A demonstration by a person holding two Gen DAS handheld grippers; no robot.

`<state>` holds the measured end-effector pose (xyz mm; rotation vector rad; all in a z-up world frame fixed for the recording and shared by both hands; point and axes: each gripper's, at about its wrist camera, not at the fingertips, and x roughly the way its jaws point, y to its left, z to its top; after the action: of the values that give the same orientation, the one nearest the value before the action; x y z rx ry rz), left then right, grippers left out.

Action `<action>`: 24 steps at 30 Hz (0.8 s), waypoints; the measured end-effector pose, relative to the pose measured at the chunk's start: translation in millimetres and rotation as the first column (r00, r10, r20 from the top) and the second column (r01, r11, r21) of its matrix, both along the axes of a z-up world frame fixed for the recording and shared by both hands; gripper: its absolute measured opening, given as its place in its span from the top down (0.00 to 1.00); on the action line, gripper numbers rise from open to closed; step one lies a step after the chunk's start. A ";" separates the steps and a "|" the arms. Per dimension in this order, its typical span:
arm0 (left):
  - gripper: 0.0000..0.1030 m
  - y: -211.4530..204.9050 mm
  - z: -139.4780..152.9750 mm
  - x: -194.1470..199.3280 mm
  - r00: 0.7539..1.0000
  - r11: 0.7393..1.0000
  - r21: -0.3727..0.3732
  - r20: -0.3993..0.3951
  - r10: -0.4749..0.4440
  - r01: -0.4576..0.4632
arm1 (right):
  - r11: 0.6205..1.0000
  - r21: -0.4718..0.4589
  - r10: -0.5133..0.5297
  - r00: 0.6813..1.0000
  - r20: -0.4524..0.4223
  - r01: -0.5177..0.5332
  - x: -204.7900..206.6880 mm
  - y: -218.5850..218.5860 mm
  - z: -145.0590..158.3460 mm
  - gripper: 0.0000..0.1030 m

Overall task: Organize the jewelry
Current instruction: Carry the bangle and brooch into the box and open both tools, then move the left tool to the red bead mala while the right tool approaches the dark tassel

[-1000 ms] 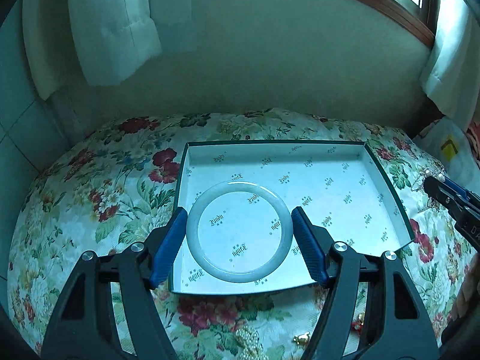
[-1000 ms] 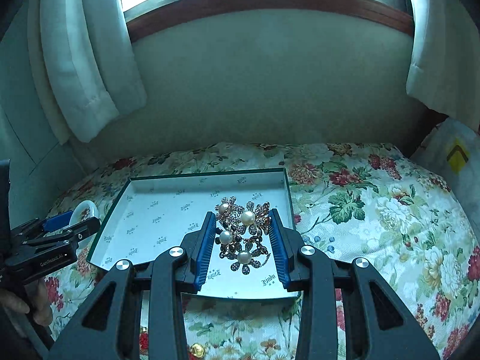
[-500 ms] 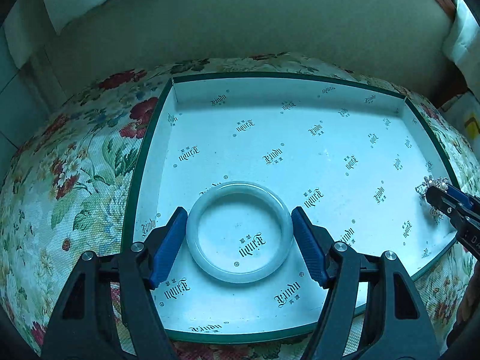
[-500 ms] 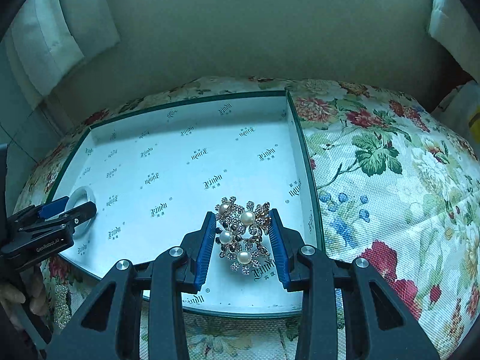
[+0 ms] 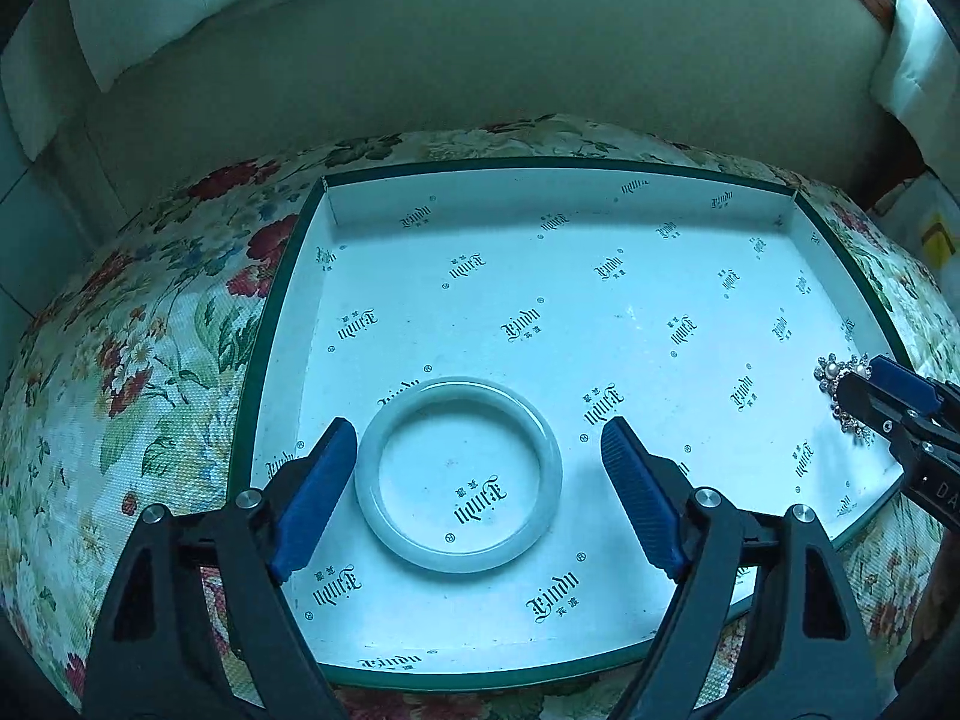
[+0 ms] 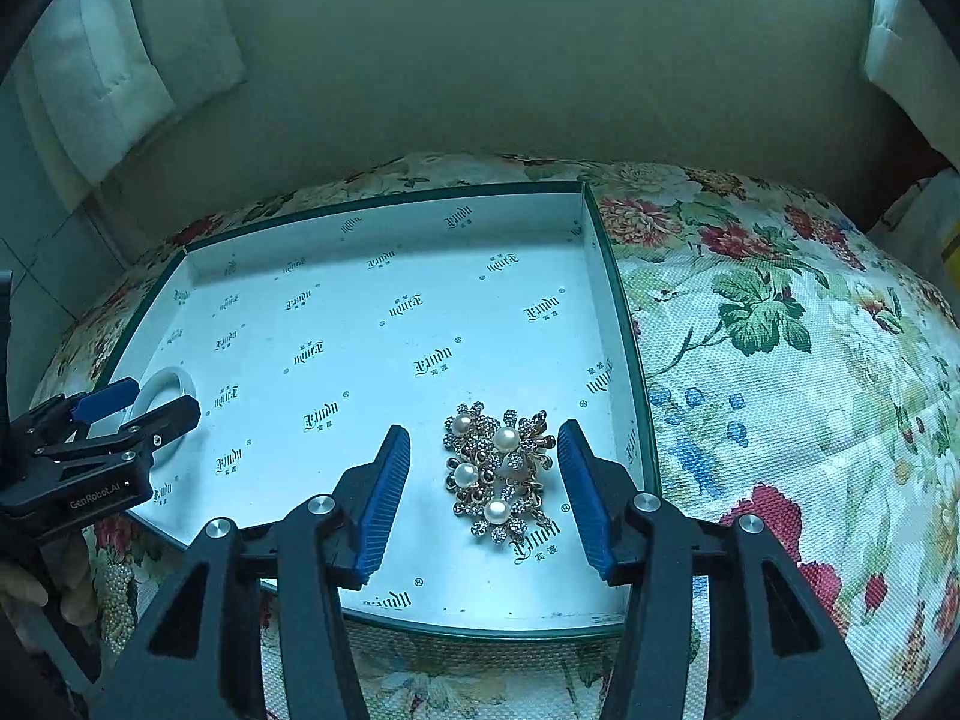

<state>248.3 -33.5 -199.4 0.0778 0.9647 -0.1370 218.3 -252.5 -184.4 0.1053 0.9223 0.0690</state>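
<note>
A pale jade bangle [image 5: 459, 474] lies flat on the floor of a white printed box with a green rim [image 5: 264, 324], near its front left corner. My left gripper [image 5: 471, 480] is open around it, its pads apart from the ring. A gold and pearl flower brooch [image 6: 501, 471] lies on the box floor [image 6: 360, 360] near the front right corner. My right gripper [image 6: 483, 480] is open on either side of it, not touching. The bangle [image 6: 165, 396] and left gripper [image 6: 135, 405] also show in the right wrist view, and the brooch [image 5: 840, 375] at the left wrist view's right edge.
The box sits on a floral cloth [image 6: 780, 360] over a rounded surface. A plain wall and white curtains [image 6: 120, 60] stand behind. A strand of small pearl beads [image 6: 117, 594] lies on the cloth by the box's front left corner.
Both grippers have opened and let go: the bangle and the brooch now lie on the box floor. Earlier they were carried in over the box and lowered.
</note>
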 end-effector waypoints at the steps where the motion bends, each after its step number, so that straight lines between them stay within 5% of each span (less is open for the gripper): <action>1: 0.19 -0.3 -0.1 0.2 1.000 1.000 0.002 0.001 -0.001 0.001 | 1.000 0.000 -0.001 1.000 0.000 0.001 0.2 -0.3 -0.6 0.50; 24: 0.19 7.4 40.7 -38.6 0.999 1.000 -0.011 0.033 0.026 -0.026 | 1.000 0.011 -0.014 0.997 0.073 0.013 -53.5 2.6 39.6 0.50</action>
<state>209.7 -26.2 -158.6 0.0573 0.9311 -0.1165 164.8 -249.9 -144.8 0.1181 0.8478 0.0649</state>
